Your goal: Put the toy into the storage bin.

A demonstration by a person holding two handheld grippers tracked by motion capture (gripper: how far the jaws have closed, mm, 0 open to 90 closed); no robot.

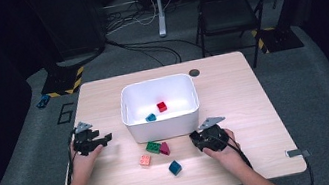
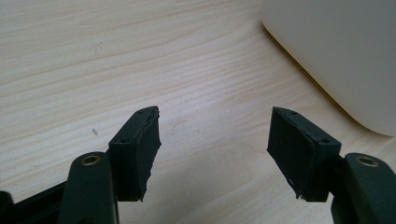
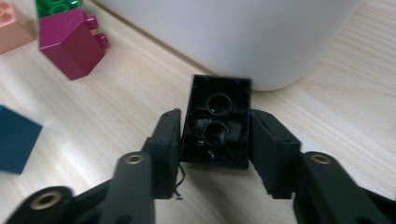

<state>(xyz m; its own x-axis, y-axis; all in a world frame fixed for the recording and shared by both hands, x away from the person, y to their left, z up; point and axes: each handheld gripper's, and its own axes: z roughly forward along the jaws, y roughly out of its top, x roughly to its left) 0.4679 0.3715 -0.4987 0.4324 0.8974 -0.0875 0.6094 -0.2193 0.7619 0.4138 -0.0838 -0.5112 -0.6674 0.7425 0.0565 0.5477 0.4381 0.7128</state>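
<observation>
While the left gripper (image 1: 105, 140) rests wide open and empty on the wooden counter (image 1: 233, 91) to the left of the white plastic bin (image 1: 129, 121), the right gripper (image 3: 215, 135) has its jaws pressed on a black plastic building brick (image 3: 217, 122) just short of the bin's near right corner. The brick's long axis runs along the jaws toward the bin wall, hollow underside facing the camera, so the coming move is, I judge, a lift up and over the rim. The right hand (image 1: 225, 150) is plainly nearer. The high view shows a red block (image 1: 161, 106) and a teal one (image 1: 151, 117) inside the bin; the right gripper view shows the grip itself.
</observation>
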